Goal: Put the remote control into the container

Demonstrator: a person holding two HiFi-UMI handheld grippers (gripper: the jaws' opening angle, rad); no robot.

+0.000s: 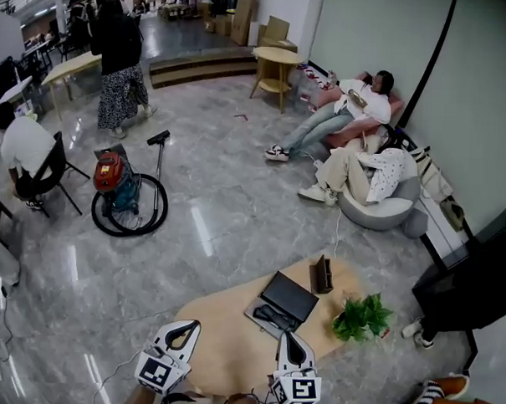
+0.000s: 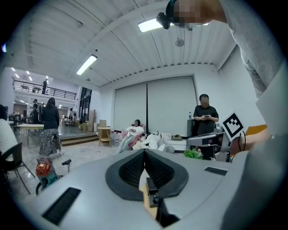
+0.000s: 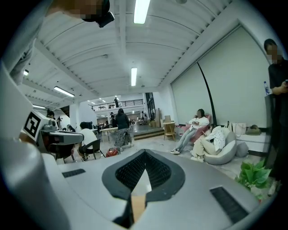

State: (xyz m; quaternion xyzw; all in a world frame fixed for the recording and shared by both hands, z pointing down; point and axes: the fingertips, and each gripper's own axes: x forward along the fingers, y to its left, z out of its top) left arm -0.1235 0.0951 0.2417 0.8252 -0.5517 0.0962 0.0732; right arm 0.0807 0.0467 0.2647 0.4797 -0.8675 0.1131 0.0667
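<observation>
Remote control (image 1: 275, 317) shows as a dark shape lying in the shallow grey container (image 1: 253, 312), as far as I can make out from above. The container sits on the right half of the oval wooden table (image 1: 222, 342), and its black lid (image 1: 291, 294) stands open on the far side.

My left tongs (image 1: 185, 328) hang over the near left edge of the table. Their jaws are pressed together with nothing between the ribbed pads. My right tongs (image 1: 291, 336) hang over the near edge of the table, just short of the container and not touching it. Their jaws are also closed on nothing. Both tongs point roughly level across the room, so their own views look out over the floor, not at the table top.

A small brown holder (image 1: 321, 275) stands at the far edge of the table, just beyond the lid. A green potted plant (image 1: 363, 317) sits at the table's right end, near the container.
</observation>
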